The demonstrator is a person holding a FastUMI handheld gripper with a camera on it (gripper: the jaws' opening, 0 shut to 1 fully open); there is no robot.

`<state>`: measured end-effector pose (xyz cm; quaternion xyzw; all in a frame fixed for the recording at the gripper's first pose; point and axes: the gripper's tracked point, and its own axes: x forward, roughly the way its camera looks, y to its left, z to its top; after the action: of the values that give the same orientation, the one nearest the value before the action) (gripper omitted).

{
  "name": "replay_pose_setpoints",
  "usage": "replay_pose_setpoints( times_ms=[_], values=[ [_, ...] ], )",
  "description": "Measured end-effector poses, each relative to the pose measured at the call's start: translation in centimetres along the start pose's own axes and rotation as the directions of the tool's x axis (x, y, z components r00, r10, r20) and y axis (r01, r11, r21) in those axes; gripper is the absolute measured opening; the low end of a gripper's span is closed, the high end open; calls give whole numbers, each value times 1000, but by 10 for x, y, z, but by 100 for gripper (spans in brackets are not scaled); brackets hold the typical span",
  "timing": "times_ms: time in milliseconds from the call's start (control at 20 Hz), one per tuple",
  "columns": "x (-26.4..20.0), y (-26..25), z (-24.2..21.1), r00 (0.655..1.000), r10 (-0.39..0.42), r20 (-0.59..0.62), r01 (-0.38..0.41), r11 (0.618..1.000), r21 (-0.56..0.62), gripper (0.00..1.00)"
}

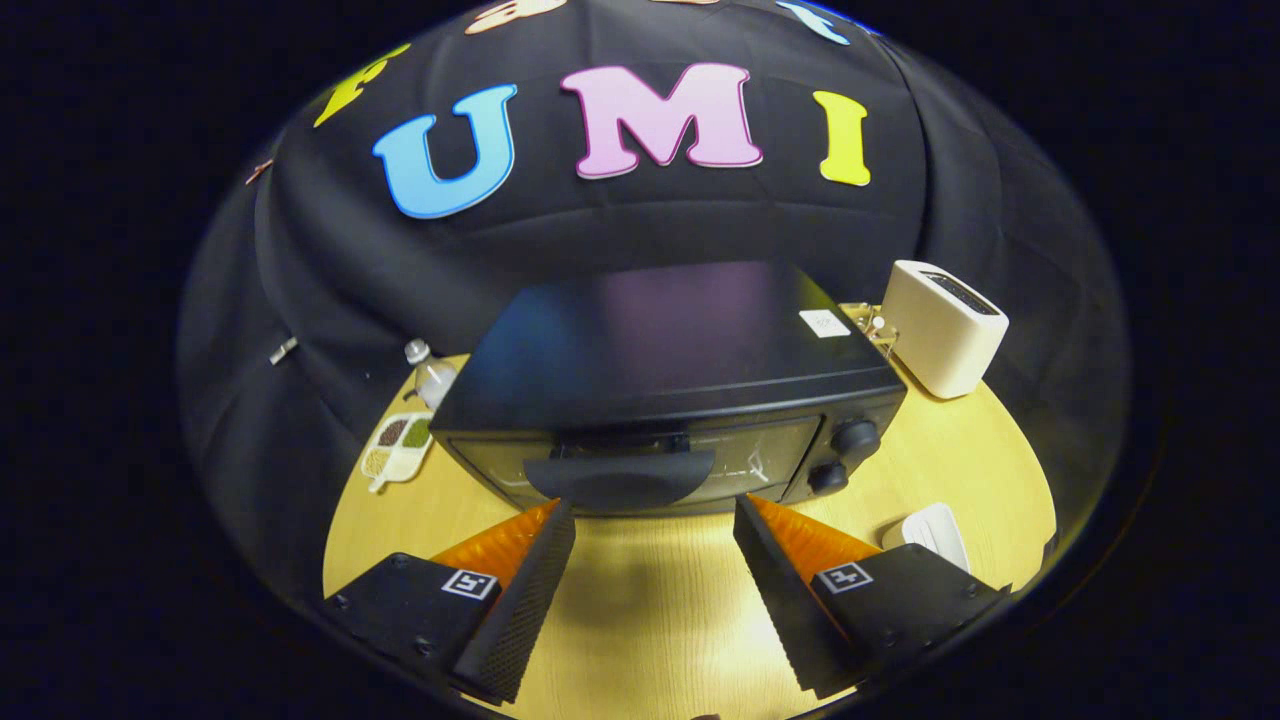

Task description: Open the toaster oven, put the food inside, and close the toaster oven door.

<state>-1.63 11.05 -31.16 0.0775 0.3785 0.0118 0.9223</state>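
At mid-tabletop, just ahead of my fingertips: oven [668, 400], black, door shut, its curved handle [620, 478] across the top of the glass front. Two knobs [843, 455] stacked on its right side; white sticker on its lid near the right rear corner. My tongs [655, 512]: fingers spread wide, pinching nothing, tips level with the door's lower edge, bare wood between them. Right of the oven, toward the far right edge of the table [640, 600]: white toaster [943, 340], apart from the oven. Near right edge, beside my right finger: a small white dish [935, 532]. Left edge, beside the oven: a sectioned tray [397, 448], with a clear bottle [430, 375] just behind it.
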Motion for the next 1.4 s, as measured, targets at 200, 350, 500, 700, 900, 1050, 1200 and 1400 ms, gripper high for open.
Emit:
replay_pose_setpoints(
  times_ms=[200,350,500,700,900,1050,1200,1400],
  values=[
    [-31,-23,48,991,-13,136,18,999,-38,99],
    [-60,-37,84,972,-18,234,30,998,-47,99],
    [-90,-50,121,944,-25,329,51,996,-70,99],
    [-124,-60,156,909,-17,416,57,995,-85,99],
    [-145,-64,164,895,1,447,56,992,-113,99],
    [-151,-61,165,897,17,442,21,996,-82,98],
    [-147,-65,166,899,19,438,6,998,-55,99],
    [-139,-76,165,903,1,429,18,999,-42,99]
  ],
)
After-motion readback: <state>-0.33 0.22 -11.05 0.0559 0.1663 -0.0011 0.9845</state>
